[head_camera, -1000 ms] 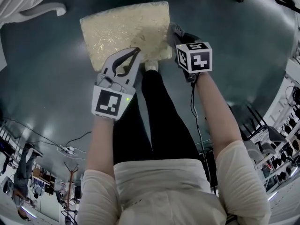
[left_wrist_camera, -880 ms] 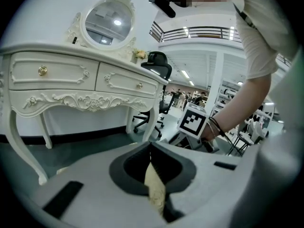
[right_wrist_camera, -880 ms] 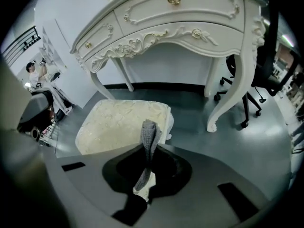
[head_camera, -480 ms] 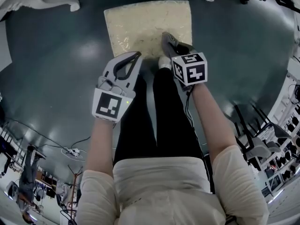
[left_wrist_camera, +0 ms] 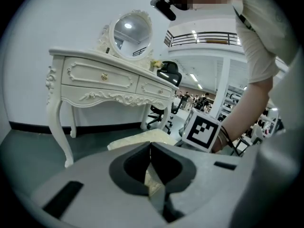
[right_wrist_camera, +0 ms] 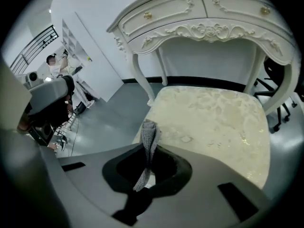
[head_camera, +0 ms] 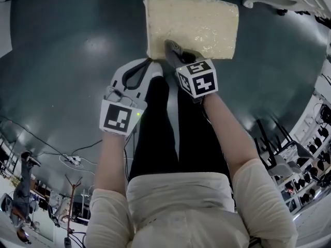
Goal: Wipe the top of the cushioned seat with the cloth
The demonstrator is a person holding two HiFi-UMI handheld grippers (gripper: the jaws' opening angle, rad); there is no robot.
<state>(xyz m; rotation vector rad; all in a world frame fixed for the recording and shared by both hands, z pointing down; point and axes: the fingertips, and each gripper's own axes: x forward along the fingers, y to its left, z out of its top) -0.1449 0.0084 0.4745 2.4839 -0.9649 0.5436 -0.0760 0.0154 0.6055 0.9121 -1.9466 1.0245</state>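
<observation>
— So, where's the cloth [right_wrist_camera: 150, 141]?
— It's a grey strip pinched upright in the right gripper [right_wrist_camera: 148, 151], whose jaws are closed on it. It sits over the near edge of the cream cushioned seat [right_wrist_camera: 213, 122].
— Different from a second ago?
— Yes. That gripper was at the seat's right near corner and is now further left. The left gripper [head_camera: 149, 65], jaws together and empty, has come off the seat.
— Beyond?
— A white dressing table [right_wrist_camera: 199, 18].
</observation>
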